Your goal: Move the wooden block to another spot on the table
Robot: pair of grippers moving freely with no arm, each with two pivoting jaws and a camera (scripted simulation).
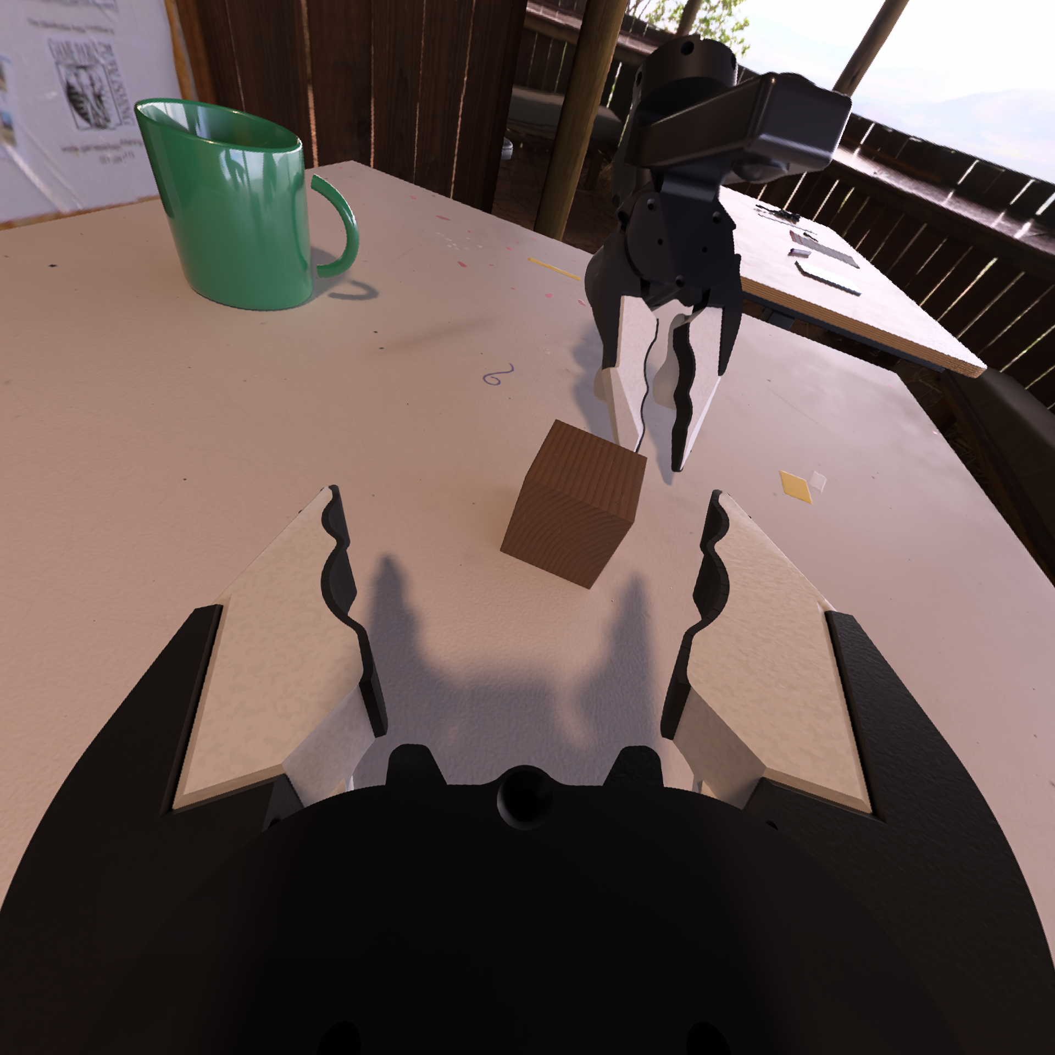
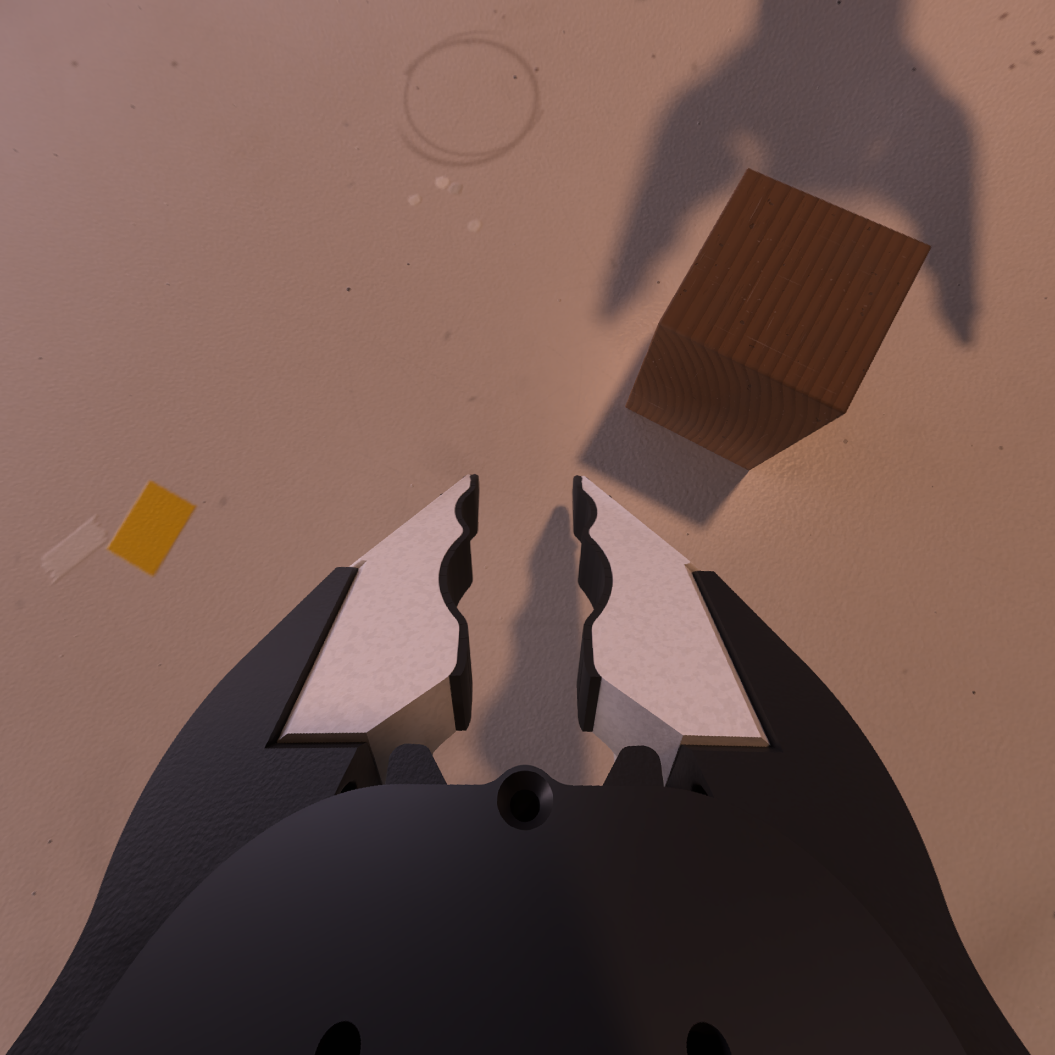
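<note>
The pale, speckled table point(image 1: 171, 456) carries a glossy green plastic jug point(image 1: 240, 211), well apart. A brown wooden block point(image 1: 576, 502) stands free ahead: rigid, likely light; grip opposite flat sides. My left gripper point(image 1: 522, 496) gapes wide, empty; my right gripper point(image 2: 525, 485) is narrowly parted, empty.

On your worktop point(image 1: 171, 434) a glossy green jug point(image 1: 234, 211) stands upright at the far left, its curved handle turned to the right. You can see a yellow patch point(image 2: 152, 526) lying flat on the surface with a pale strip of tape point(image 2: 74, 548) just beside it, and a faint ring stain point(image 2: 471, 98) farther off. Behind the jug hangs a white poster point(image 1: 68, 97) against a dark wooden fence point(image 1: 365, 85). A second table point(image 1: 856, 297) with small flat items sits beyond the right edge.
</note>
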